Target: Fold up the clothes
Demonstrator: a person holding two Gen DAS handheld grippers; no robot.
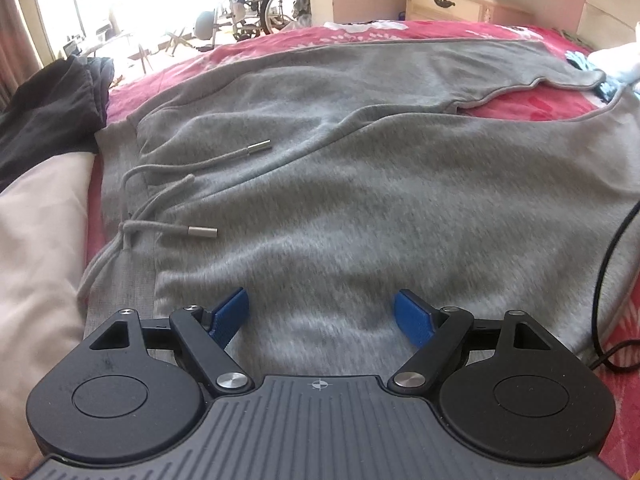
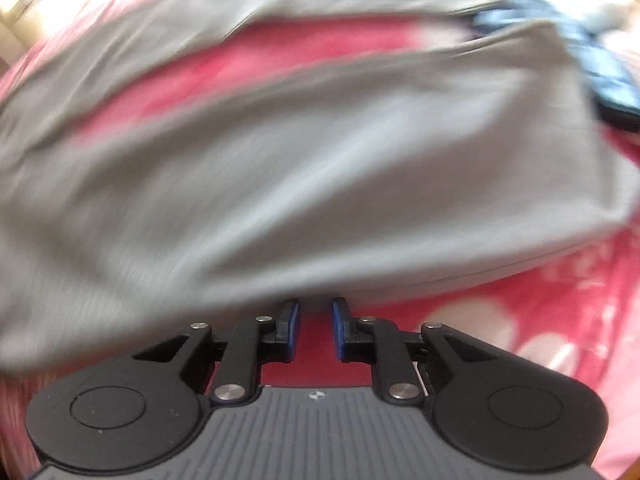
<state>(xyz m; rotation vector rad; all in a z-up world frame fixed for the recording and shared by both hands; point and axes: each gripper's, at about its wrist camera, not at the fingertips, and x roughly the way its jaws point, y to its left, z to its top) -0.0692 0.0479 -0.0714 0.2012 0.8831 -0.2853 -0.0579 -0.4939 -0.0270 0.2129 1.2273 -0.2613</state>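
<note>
**Grey pants spread on the pink bed**

We saw the grey pants (image 1: 360,184) lying flat across a bed under a pink floral cover (image 1: 532,104), waistband toward the left, 2 legs running off to the right with a strip of cover showing between them. The drawstring (image 1: 160,200) lay loose on the cloth, its 2 metal tips apart from each other. Our left gripper (image 1: 321,312) hovered over the waist area with its blue pads spread wide, holding nothing. A dark garment (image 1: 52,116) and a pale pillow (image 1: 40,240) sat at the left edge, and a black cable (image 1: 604,280) curved over the cover at the right.

Beyond the bed we saw a wheelchair (image 1: 276,0) in bright window light and a cream nightstand (image 1: 448,0) against the pink wall.

The right wrist view was blurred. Our right gripper (image 2: 316,330) sat at the near edge of a pant leg (image 2: 320,168), pads parted by a narrow gap with only the red cover visible between them. A blue patterned cloth (image 2: 592,60) lay at the far right.
</note>
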